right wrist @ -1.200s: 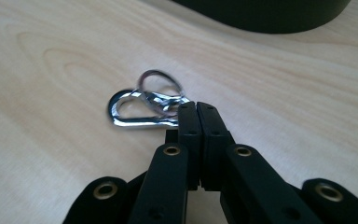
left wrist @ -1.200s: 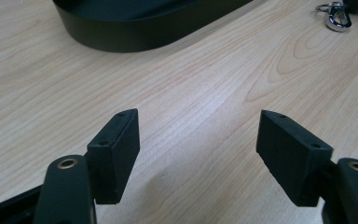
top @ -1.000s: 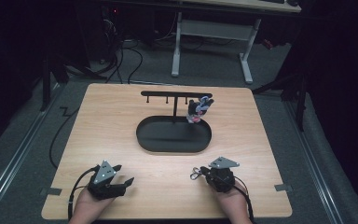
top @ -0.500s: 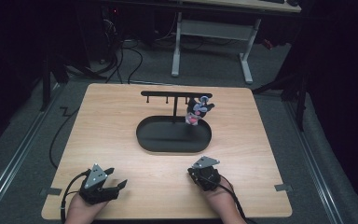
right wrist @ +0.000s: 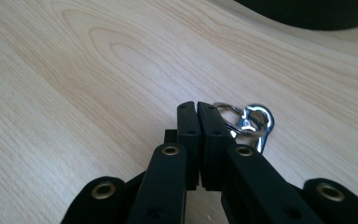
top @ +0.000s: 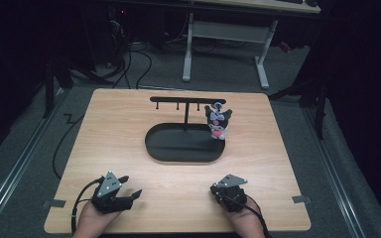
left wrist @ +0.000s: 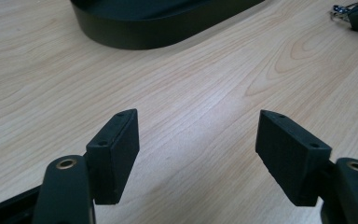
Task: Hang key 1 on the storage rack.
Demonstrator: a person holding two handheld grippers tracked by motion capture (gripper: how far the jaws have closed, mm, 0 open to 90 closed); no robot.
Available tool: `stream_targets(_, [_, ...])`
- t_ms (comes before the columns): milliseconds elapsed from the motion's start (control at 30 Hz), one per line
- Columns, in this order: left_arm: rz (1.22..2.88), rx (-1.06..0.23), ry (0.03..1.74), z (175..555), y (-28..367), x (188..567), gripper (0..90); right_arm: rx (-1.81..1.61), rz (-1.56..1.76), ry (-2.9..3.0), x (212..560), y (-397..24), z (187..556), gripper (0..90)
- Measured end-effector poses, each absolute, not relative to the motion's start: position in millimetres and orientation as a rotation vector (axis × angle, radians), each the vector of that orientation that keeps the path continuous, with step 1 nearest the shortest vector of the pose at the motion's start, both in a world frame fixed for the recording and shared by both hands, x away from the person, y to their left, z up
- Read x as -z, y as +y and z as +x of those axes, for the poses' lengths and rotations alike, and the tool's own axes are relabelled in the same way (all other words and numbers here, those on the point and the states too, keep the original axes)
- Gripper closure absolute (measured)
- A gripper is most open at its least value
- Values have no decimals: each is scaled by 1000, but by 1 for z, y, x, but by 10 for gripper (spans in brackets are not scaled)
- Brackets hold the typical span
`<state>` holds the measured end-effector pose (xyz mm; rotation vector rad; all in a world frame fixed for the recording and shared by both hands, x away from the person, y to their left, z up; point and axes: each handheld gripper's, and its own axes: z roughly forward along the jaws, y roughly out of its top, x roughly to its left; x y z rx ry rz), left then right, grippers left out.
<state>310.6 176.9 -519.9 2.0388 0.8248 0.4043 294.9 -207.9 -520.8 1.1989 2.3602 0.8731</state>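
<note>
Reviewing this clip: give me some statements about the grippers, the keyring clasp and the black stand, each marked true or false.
1. The left gripper has its jaws apart with nothing between them. True.
2. The right gripper stands wide open. False: its jaws are shut, with the silver metal keyring clasp at their tip.
3. A small plush charm hangs from the black T-shaped stand with oval tray base. True.
4. The stand rests on a glass table. False: it is a light wooden table.

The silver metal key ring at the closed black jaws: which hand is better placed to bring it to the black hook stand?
Right. The right gripper is shut on the silver metal key ring. The left gripper is open over bare wood. The black hook stand stands ahead of both.
</note>
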Motion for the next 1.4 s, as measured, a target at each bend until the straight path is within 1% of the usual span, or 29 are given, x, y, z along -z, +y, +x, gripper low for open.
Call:
stream_targets(233, [2046, -393, 786, 317, 165, 519, 308, -856, 1264, 2316, 520, -227, 284, 886])
stream_targets(367, [2048, -390, 777, 318, 162, 519, 308, -858, 1288, 2301, 520, -232, 283, 884])
stream_targets(467, [2055, -388, 772, 319, 160, 519, 308, -853, 1288, 2305, 520, -233, 281, 864])
stream_targets(567, [2056, -390, 773, 318, 160, 519, 308, -858, 1280, 2290, 515, -235, 278, 812])
stream_targets(733, [2052, -399, 781, 318, 164, 518, 308, -859, 1294, 2253, 510, -242, 282, 661])
stream_targets(867, [2036, -401, 807, 315, 174, 518, 308, -846, 1309, 2257, 512, -242, 290, 607])
stream_targets(1033, [2026, -415, 840, 308, 185, 519, 309, -825, 1275, 2271, 512, -232, 299, 595])
stream_targets(1200, [2012, -438, 874, 301, 196, 518, 309, -834, 1266, 2255, 510, -228, 309, 614])
stream_targets(1400, [2003, -449, 911, 295, 205, 519, 310, -852, 1286, 2219, 508, -234, 323, 638])
